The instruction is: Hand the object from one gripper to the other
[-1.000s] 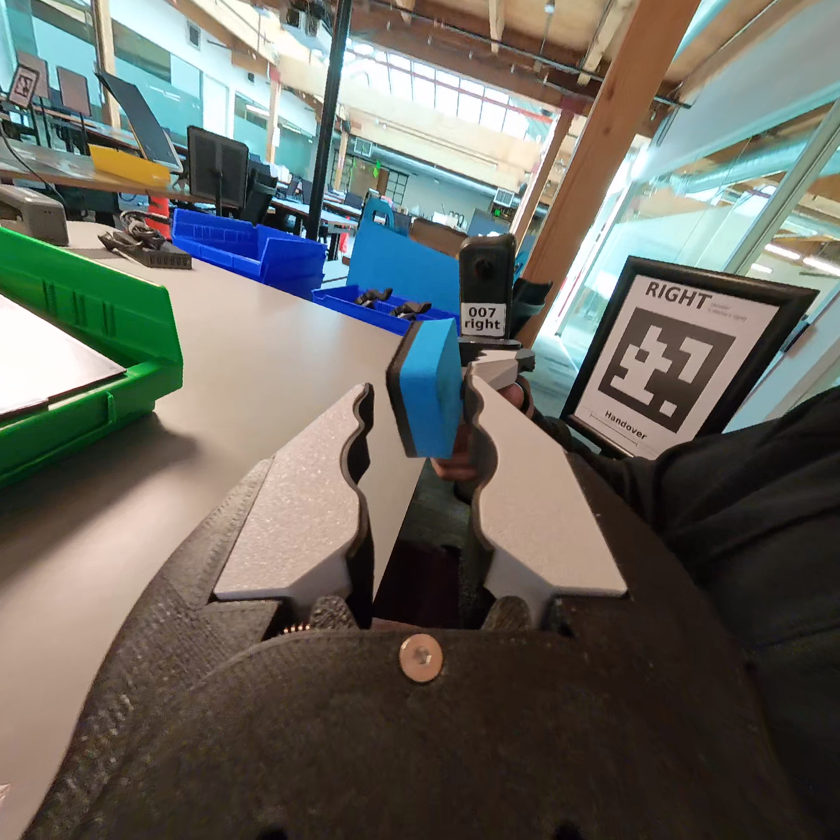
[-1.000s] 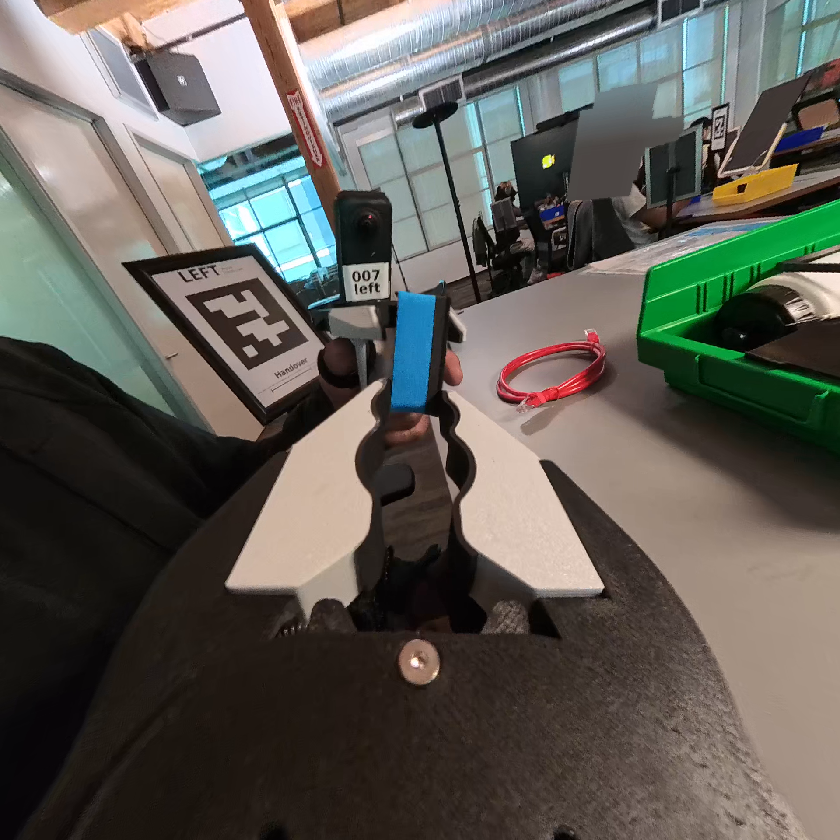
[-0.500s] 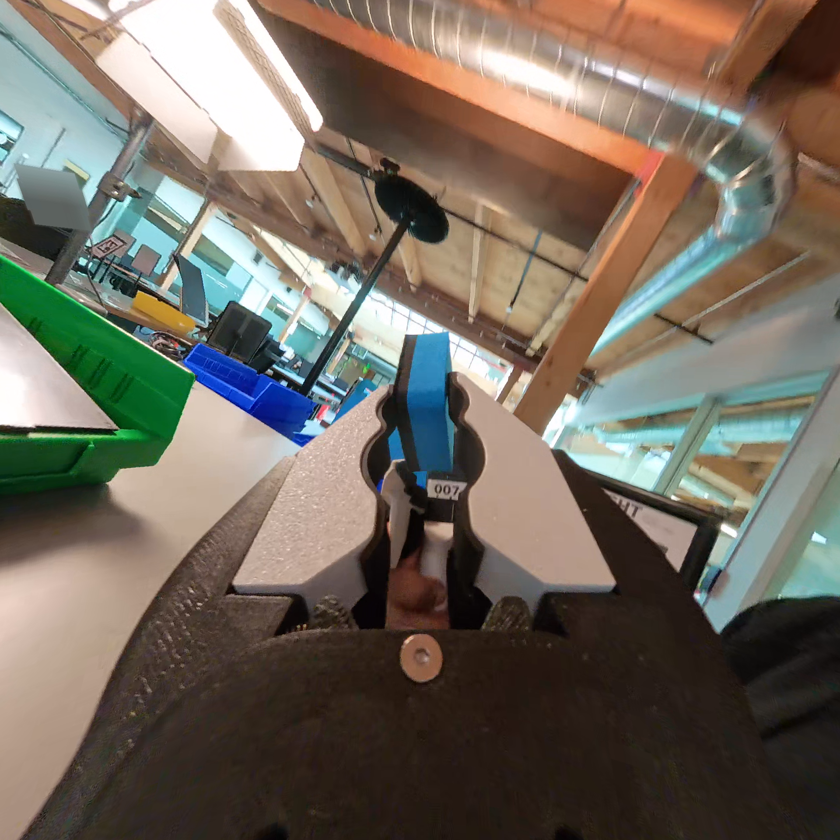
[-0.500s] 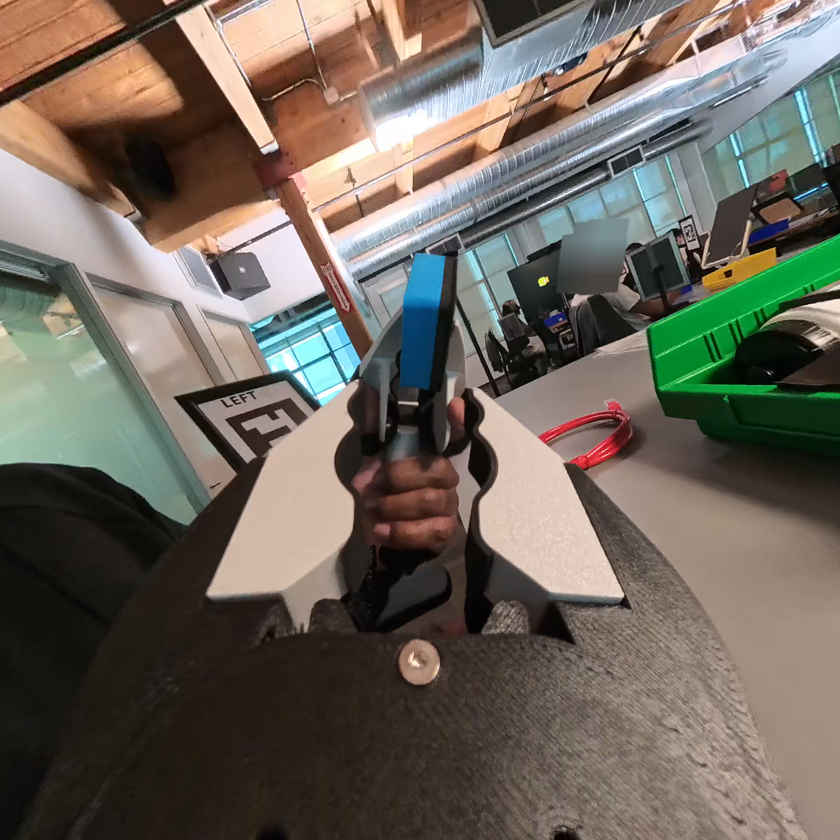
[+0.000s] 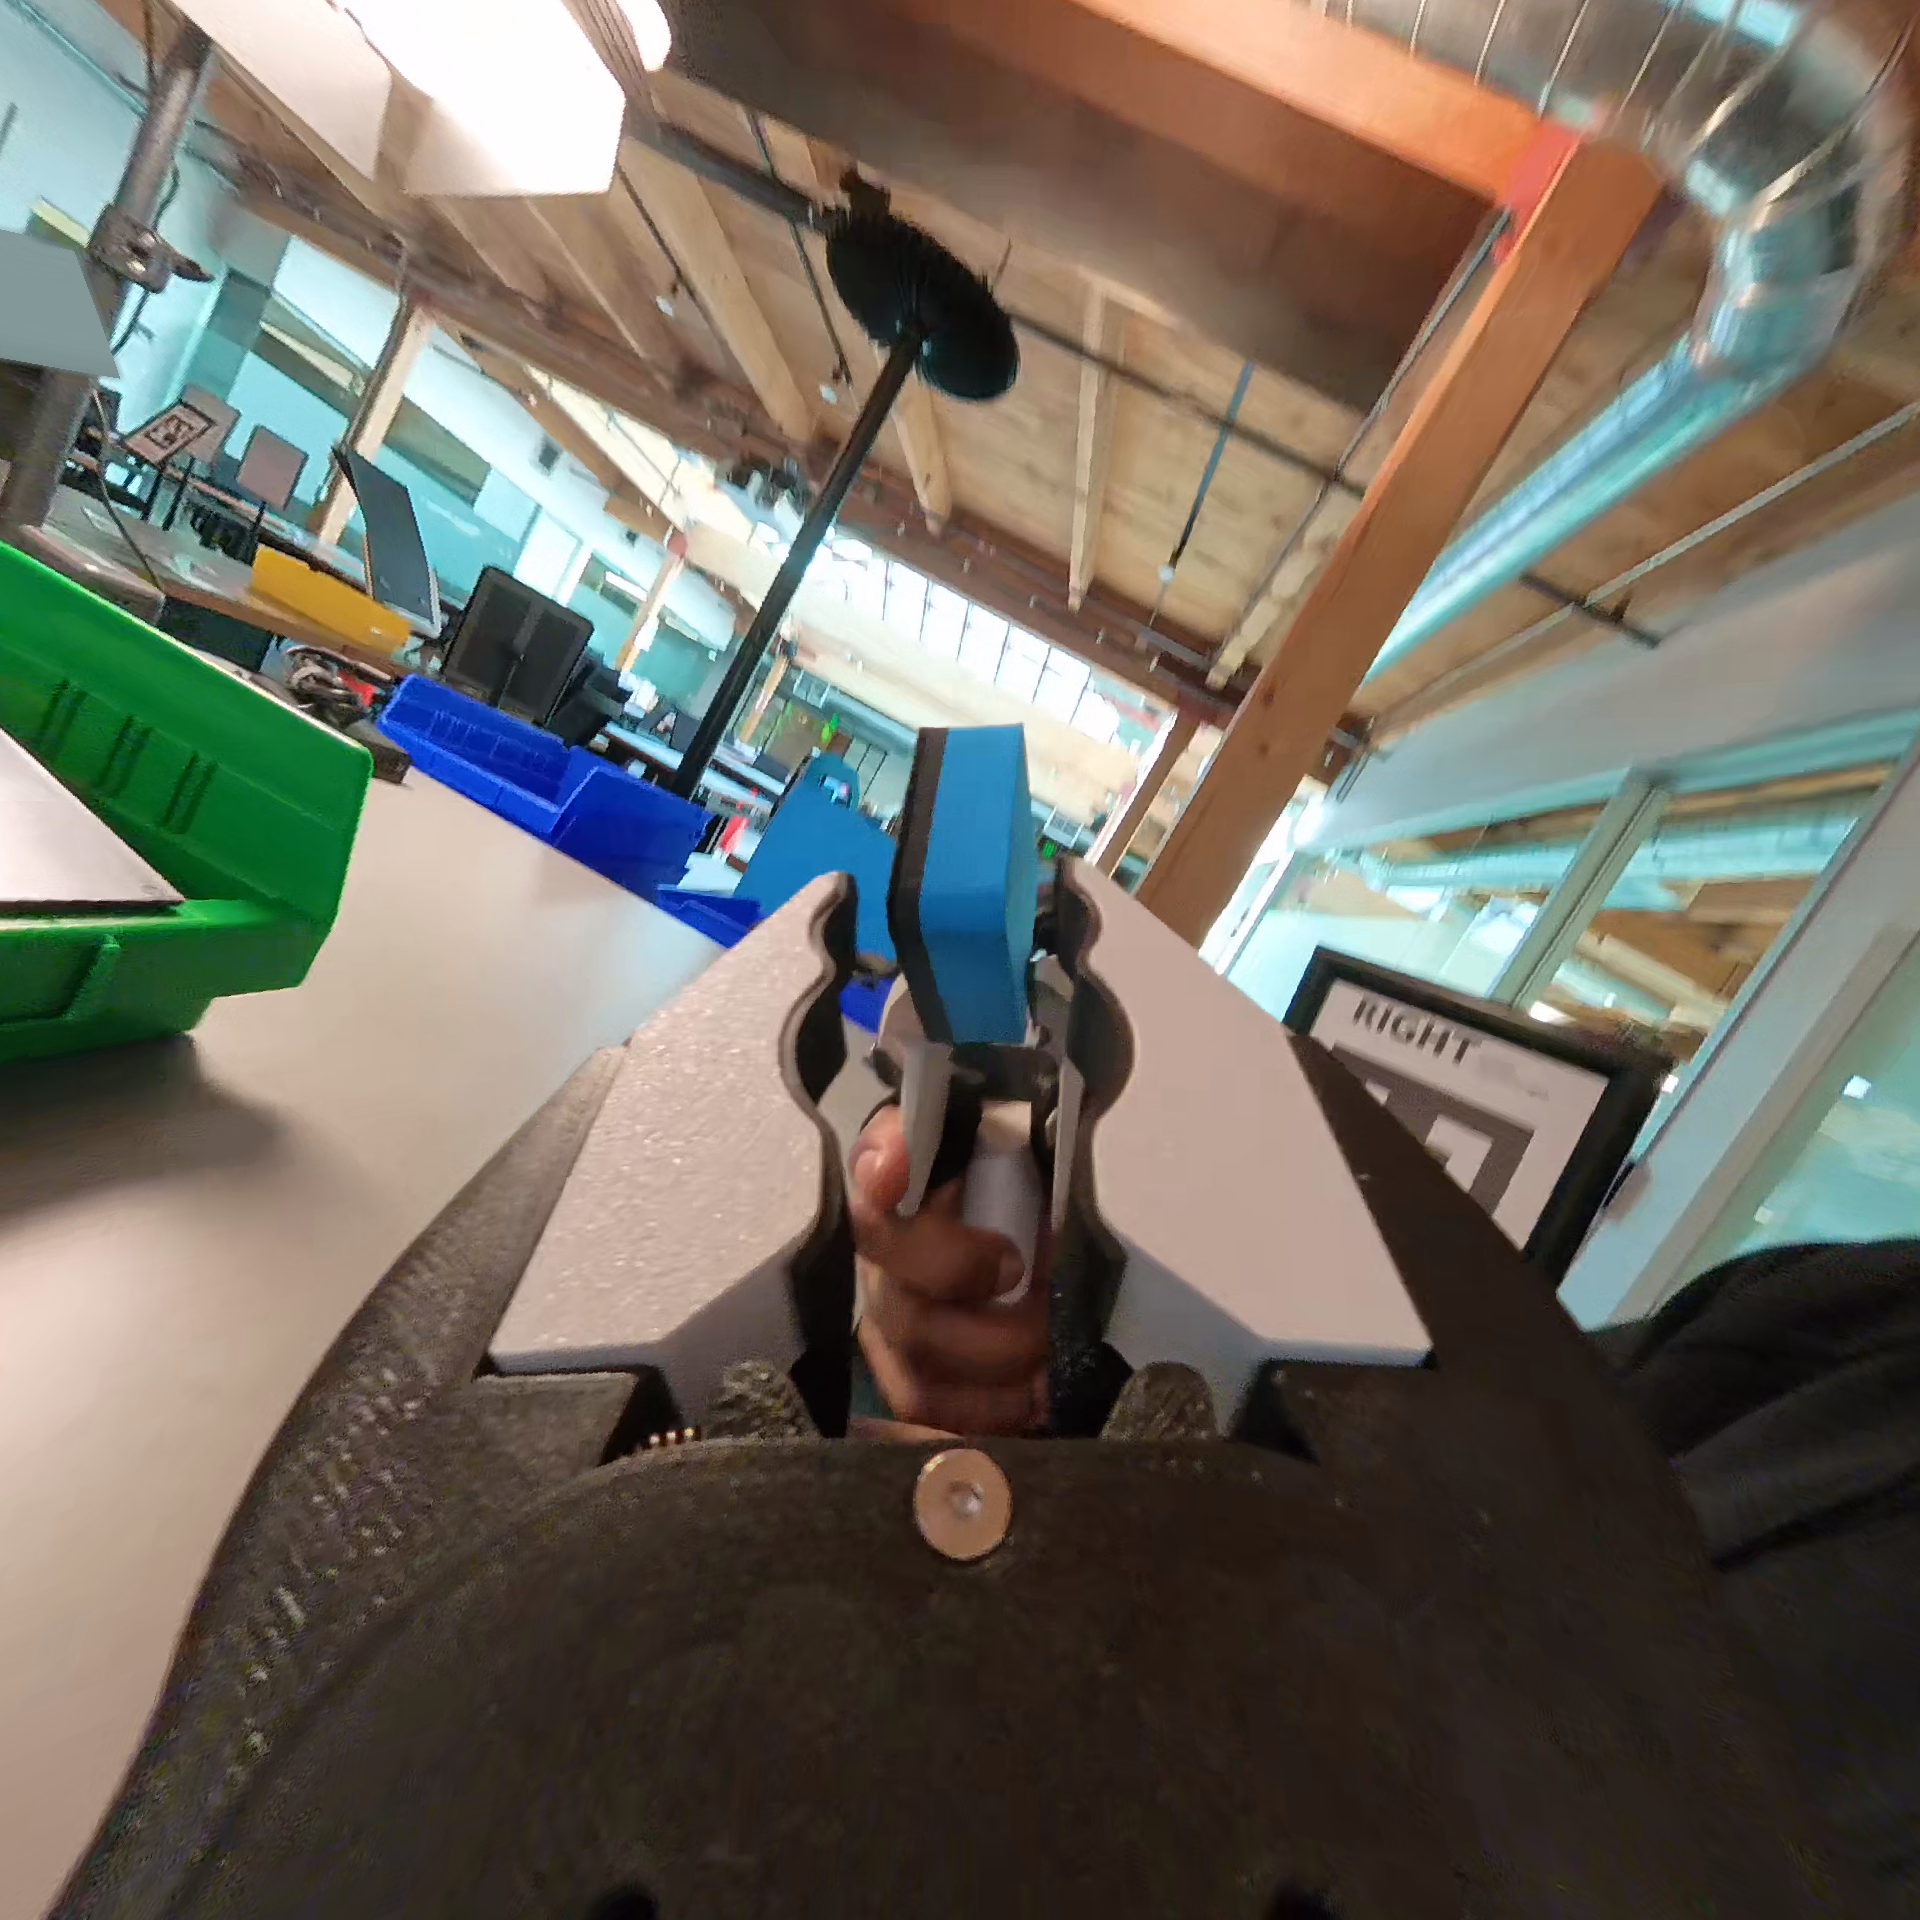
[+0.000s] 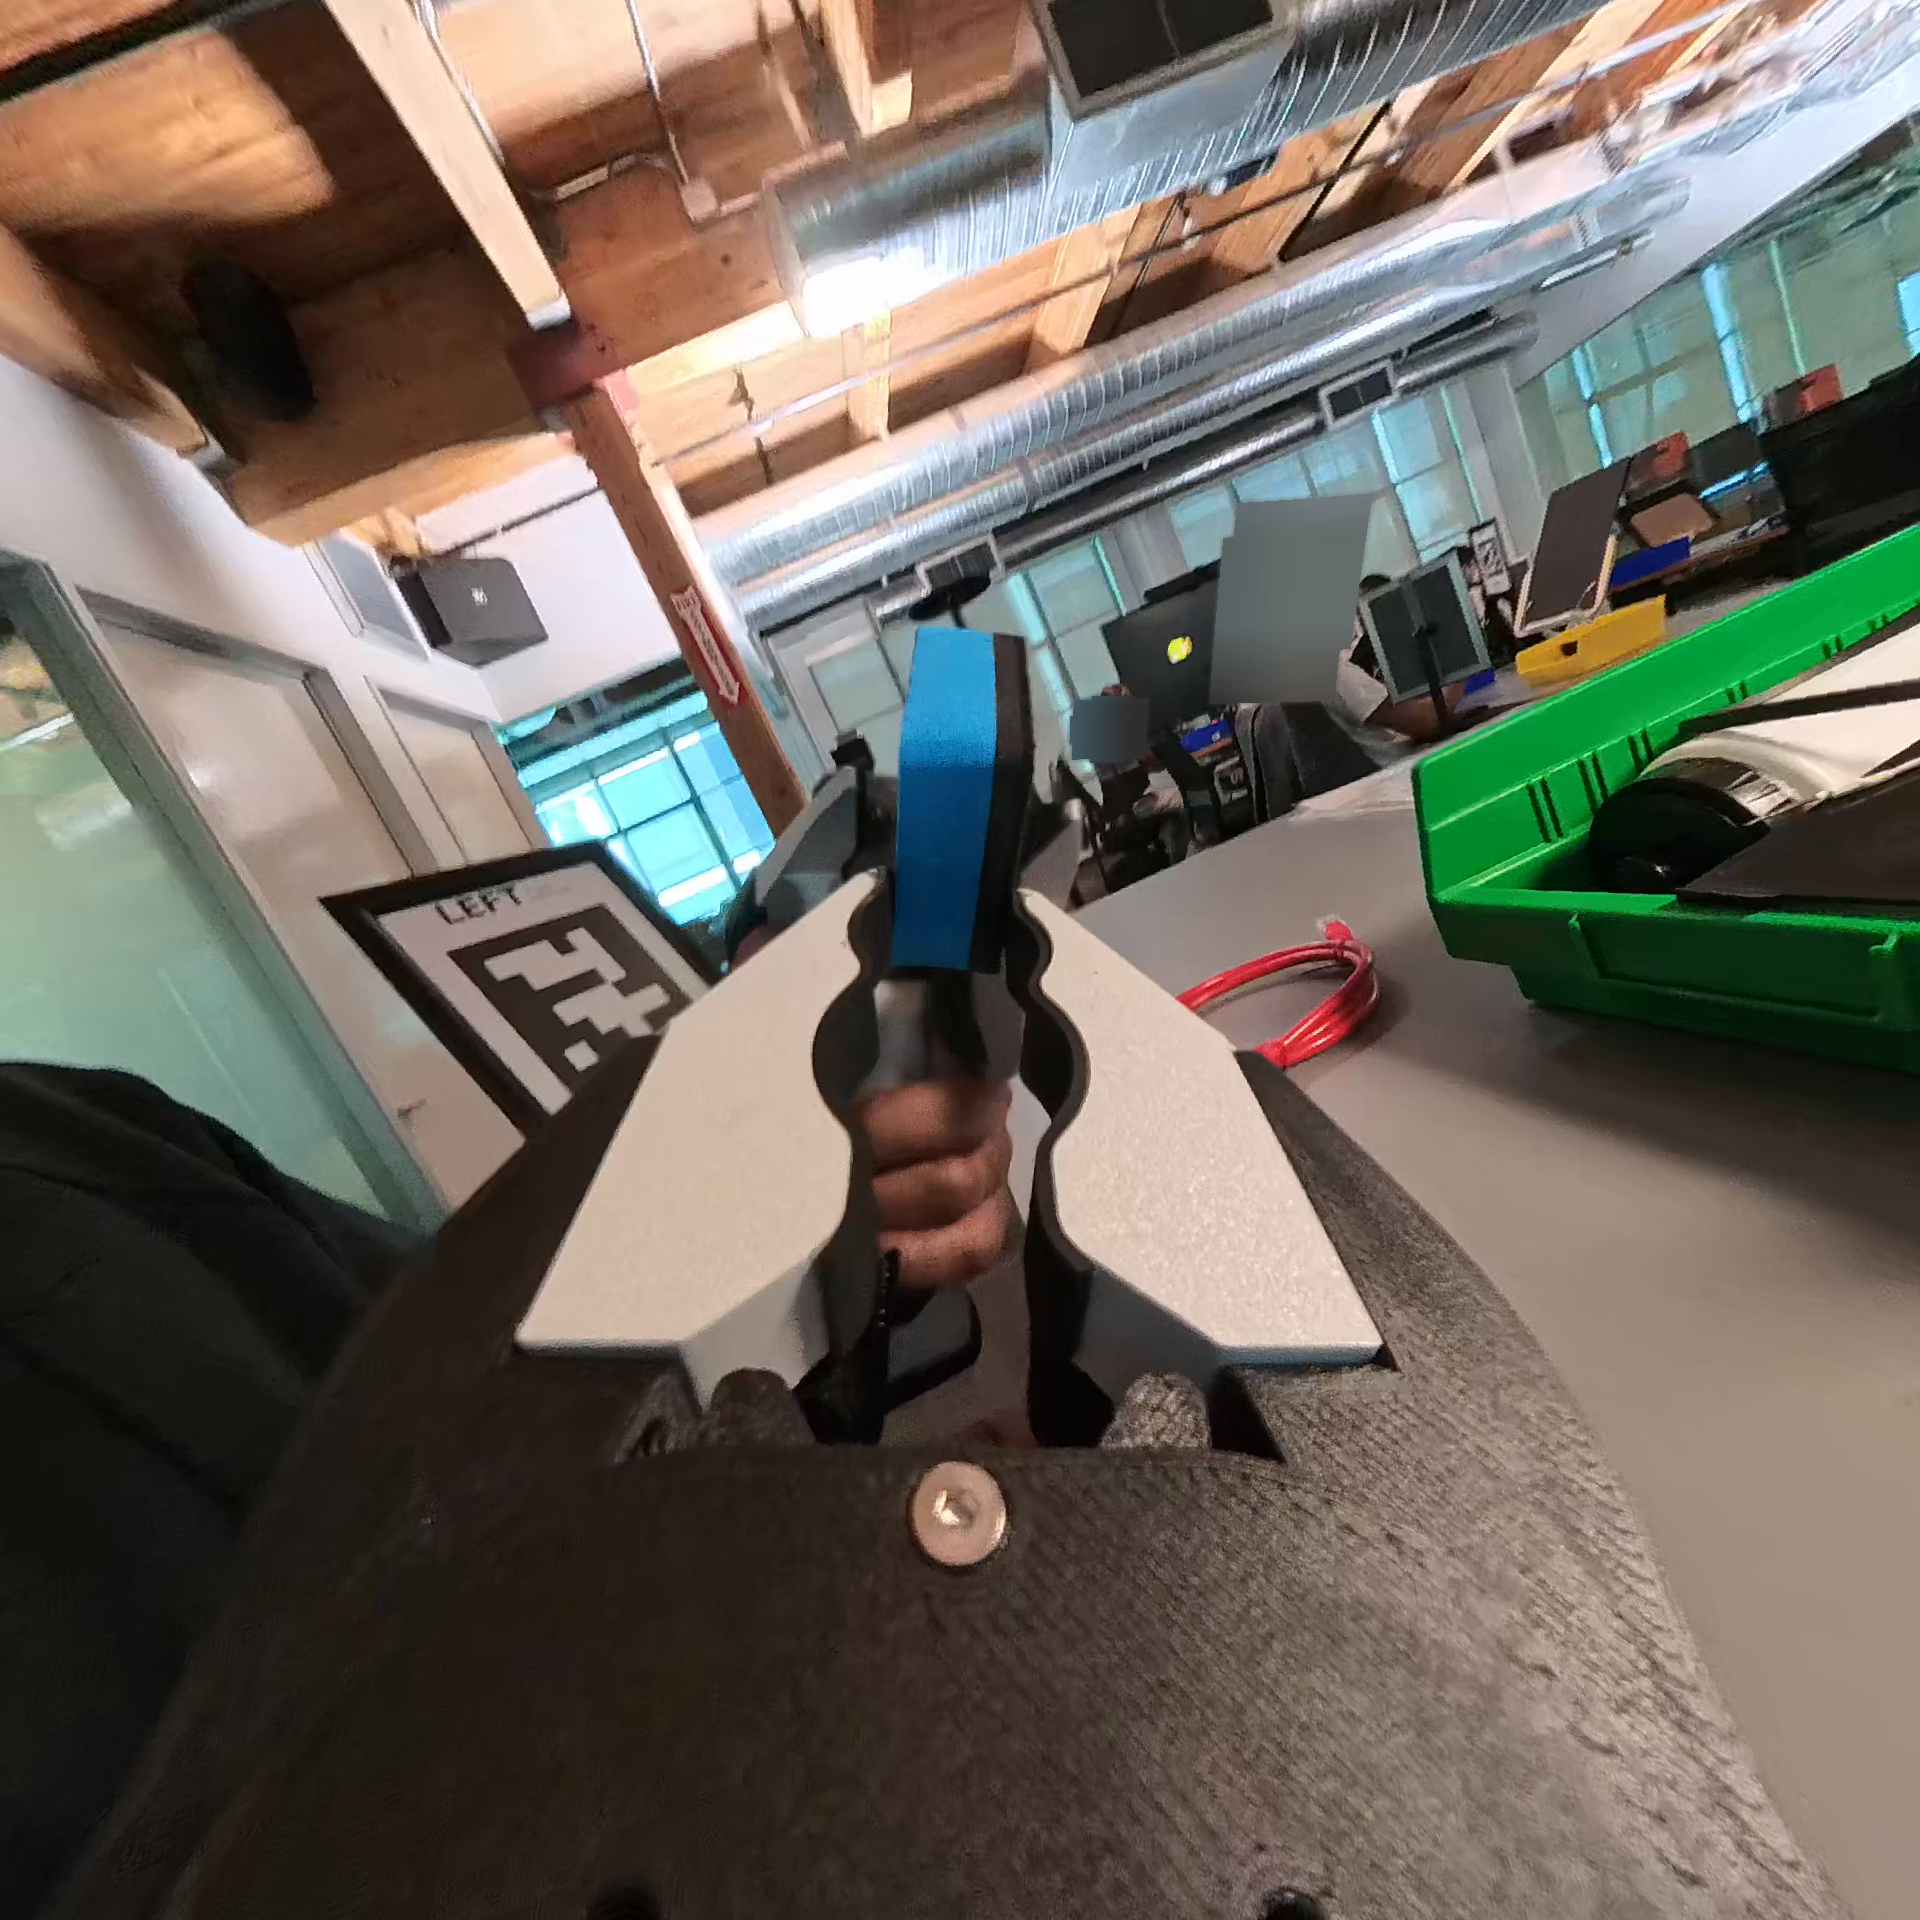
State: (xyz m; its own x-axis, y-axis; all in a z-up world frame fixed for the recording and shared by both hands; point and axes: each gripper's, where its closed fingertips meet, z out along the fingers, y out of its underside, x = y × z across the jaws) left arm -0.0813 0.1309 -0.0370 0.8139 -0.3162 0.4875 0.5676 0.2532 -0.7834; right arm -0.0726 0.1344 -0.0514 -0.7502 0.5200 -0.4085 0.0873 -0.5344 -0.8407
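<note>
Clamping the blue foam block (image 6: 951, 810) by its lower part, the right tongs (image 6: 954, 899) press both grey fingertips against its faces, and it stands upright above them with its black backing to the right. In the left wrist view the left tongs (image 5: 956, 894) bracket the same block with the jaws set narrow. A slit of background shows between the left-hand finger (image 5: 727, 1091) and the black edge, so that side is not touching. The other side is too dark to tell. Under the block in that view the right tongs' pale fingers rise to its base, and the right hand (image 5: 935, 1278) wraps the handle beneath. The right wrist view shows the left hand (image 6: 935, 1184) gripping its own handle, seen through the gap between the fingers.

The block is in the air above the grey table (image 6: 1558, 1247). A coiled red cable (image 6: 1299, 987) lies on the table, just beside a green bin (image 6: 1662, 935) to the right. A framed marker sign (image 6: 540, 966) stands to the left, next to a dark sleeve (image 6: 156, 1247). Blue bins (image 5: 540, 769) sit at the far table edge in the left wrist view.
</note>
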